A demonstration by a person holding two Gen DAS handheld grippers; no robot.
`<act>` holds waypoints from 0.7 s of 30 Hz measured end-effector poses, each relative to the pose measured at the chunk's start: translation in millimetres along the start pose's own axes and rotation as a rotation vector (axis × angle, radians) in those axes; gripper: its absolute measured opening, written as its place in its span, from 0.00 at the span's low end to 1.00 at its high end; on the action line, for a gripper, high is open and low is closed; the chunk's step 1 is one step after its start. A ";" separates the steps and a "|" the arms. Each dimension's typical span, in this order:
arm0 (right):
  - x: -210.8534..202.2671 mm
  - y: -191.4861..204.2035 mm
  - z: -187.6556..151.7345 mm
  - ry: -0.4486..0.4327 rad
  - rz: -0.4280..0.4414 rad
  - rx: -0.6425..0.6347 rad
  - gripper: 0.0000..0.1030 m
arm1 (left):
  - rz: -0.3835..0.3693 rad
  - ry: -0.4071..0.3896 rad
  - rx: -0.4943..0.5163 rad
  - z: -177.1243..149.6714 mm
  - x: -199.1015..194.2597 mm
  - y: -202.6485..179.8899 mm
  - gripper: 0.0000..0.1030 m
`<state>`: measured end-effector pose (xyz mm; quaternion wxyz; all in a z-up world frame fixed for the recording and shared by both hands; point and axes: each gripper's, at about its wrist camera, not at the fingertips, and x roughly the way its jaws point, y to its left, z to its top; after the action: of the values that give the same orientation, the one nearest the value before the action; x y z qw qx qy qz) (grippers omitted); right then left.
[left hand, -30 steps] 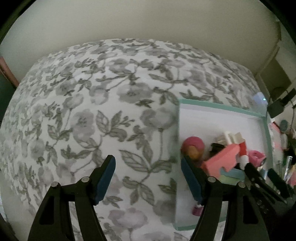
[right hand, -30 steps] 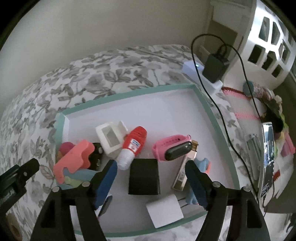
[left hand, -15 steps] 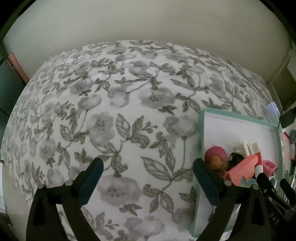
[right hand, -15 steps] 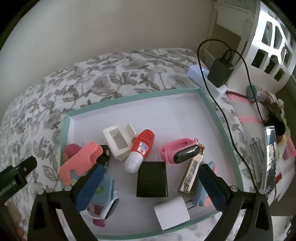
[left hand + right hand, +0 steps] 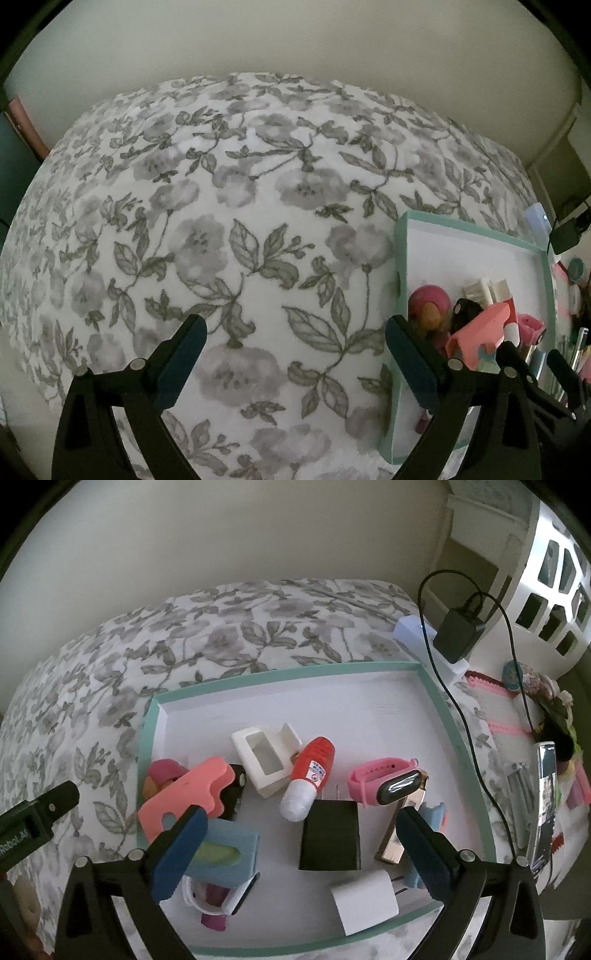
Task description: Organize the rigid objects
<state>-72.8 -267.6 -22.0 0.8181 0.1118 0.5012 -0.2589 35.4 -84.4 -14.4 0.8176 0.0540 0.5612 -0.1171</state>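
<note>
A tray (image 5: pixel 458 738) lies on the bedspread (image 5: pixel 229 627). In it, a foam block (image 5: pixel 184 797) sits at the left, an open box (image 5: pixel 264 758) and a capped bottle (image 5: pixel 308 782) in the middle, a watch (image 5: pixel 388 781) to the right. Nearer lie a charger (image 5: pixel 330 836) and, nearest, a plug adapter (image 5: pixel 364 901). A power strip (image 5: pixel 424 642) lies beyond the tray's far right corner.

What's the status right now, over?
Both tongs open, empty: left over bedspread, right over tray. Black charger between right tongs. Clutter crowds it.

Both wrist views downward, sharing tray (image 5: pixel 400 258)
</note>
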 end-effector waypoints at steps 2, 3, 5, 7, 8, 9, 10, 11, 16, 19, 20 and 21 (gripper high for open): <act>-1.6 2.9 -0.9 0.001 0.010 -0.003 1.00 | -0.016 0.002 -0.010 -0.7 -1.3 3.6 0.95; -2.8 4.5 -1.6 0.001 0.014 -0.004 1.00 | -0.020 0.000 -0.016 -1.2 -2.7 5.5 0.95; -5.0 6.6 -2.4 -0.003 0.018 -0.008 1.00 | -0.014 -0.015 -0.020 -1.9 -7.0 8.2 0.95; -8.5 9.2 -3.6 -0.009 0.024 -0.010 1.00 | 0.003 -0.035 -0.018 -3.1 -11.7 10.3 0.95; -10.3 10.5 -4.2 -0.012 0.027 -0.010 1.00 | 0.014 -0.046 -0.017 -4.6 -14.9 11.3 0.95; -11.5 11.3 -4.8 -0.014 0.029 -0.010 1.00 | 0.018 -0.054 -0.016 -6.1 -17.1 12.1 0.95; -13.8 13.1 -5.6 -0.018 0.030 -0.013 1.00 | 0.017 -0.059 -0.016 -7.1 -18.5 13.2 0.95; -15.4 14.3 -6.2 -0.022 0.030 -0.015 1.00 | 0.014 -0.062 -0.016 -9.2 -20.3 14.4 0.95; -25.5 20.4 -11.4 -0.041 0.037 -0.028 1.00 | 0.025 -0.075 -0.007 -18.3 -29.8 18.2 0.95; -31.2 22.2 -15.3 -0.051 0.041 -0.031 1.00 | 0.050 -0.095 0.013 -25.6 -37.8 18.0 0.95; -33.1 22.4 -16.7 -0.054 0.042 -0.031 1.00 | 0.051 -0.100 0.019 -28.5 -40.4 18.2 0.95; -34.9 22.5 -18.0 -0.057 0.044 -0.032 1.00 | 0.050 -0.102 0.022 -30.6 -42.0 18.3 0.95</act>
<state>-87.2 -229.9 -1.6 0.8392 0.1022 0.4793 -0.2357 -2.1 -54.5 12.8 0.8471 0.0710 0.5159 -0.1056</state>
